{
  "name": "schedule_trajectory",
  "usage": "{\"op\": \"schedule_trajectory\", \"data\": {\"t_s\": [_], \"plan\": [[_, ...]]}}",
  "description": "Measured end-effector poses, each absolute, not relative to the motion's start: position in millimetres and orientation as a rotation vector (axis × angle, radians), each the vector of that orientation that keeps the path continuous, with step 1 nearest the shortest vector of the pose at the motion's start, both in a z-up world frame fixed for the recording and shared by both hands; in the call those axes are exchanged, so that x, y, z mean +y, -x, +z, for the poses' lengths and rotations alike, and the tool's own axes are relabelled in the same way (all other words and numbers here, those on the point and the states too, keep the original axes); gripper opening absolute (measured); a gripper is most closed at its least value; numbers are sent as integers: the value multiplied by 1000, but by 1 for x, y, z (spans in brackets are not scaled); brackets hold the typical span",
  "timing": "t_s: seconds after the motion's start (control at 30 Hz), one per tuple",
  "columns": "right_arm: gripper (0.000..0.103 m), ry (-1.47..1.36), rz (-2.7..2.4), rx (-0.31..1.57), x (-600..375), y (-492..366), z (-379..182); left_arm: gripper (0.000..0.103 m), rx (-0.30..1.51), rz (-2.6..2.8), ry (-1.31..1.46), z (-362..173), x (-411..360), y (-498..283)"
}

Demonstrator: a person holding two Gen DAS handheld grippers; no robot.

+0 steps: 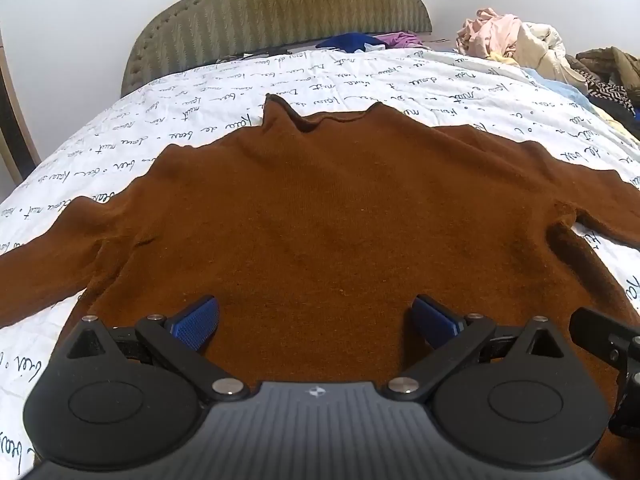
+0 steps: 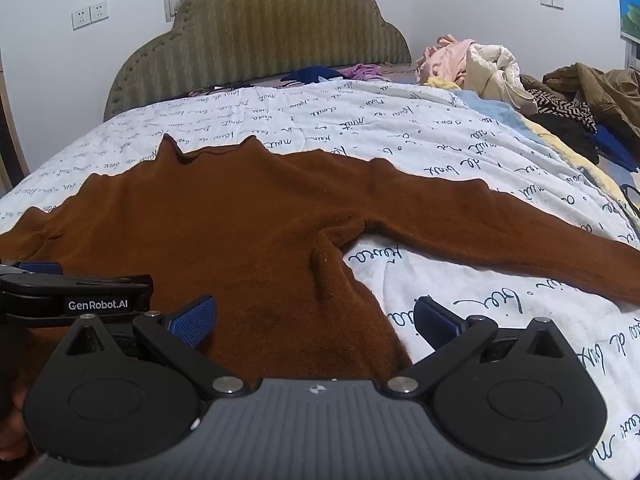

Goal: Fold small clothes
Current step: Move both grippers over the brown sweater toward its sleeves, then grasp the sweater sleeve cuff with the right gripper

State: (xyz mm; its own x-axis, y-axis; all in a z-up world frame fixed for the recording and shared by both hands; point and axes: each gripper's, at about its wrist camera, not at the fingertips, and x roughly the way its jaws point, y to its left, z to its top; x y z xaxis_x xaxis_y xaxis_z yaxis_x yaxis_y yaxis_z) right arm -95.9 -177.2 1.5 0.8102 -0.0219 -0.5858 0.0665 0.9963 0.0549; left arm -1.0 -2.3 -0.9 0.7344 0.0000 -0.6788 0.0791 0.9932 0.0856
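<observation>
A brown high-neck sweater (image 1: 320, 208) lies flat on the bed, collar toward the headboard and both sleeves spread out sideways. My left gripper (image 1: 316, 320) hovers open over the lower middle of its body, nothing between the blue pads (image 1: 196, 322). In the right wrist view the same sweater (image 2: 224, 232) fills the left half, its right sleeve (image 2: 500, 228) running to the right edge. My right gripper (image 2: 316, 320) is open above the sweater's right side edge, one pad over the knit and one over the sheet. The left gripper (image 2: 24, 270) shows at the left edge there.
The bed carries a white sheet with black script (image 1: 400, 76). A green padded headboard (image 1: 288, 12) stands at the far end. A heap of mixed clothes (image 2: 500, 68) and dark garments (image 2: 580, 100) lie at the far right. Blue and purple pieces (image 1: 368, 40) sit by the headboard.
</observation>
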Motion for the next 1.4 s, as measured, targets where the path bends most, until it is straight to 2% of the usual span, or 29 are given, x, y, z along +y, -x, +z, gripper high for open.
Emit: {"op": "schedule_trajectory", "data": {"t_s": [0.6, 0.87, 1.17, 1.4], "plan": [[103, -166, -28, 605, -197, 100, 1, 103, 741, -69, -78, -3, 3, 1], [103, -204, -106, 581, -228, 104, -1, 103, 683, -71, -138, -7, -3, 7], [103, -543, -433, 495, -354, 146, -14, 103, 697, -86, -121, -10, -2, 5], [102, -856, -494, 326, -426, 180, -35, 103, 689, -70, -139, -12, -5, 6]]}}
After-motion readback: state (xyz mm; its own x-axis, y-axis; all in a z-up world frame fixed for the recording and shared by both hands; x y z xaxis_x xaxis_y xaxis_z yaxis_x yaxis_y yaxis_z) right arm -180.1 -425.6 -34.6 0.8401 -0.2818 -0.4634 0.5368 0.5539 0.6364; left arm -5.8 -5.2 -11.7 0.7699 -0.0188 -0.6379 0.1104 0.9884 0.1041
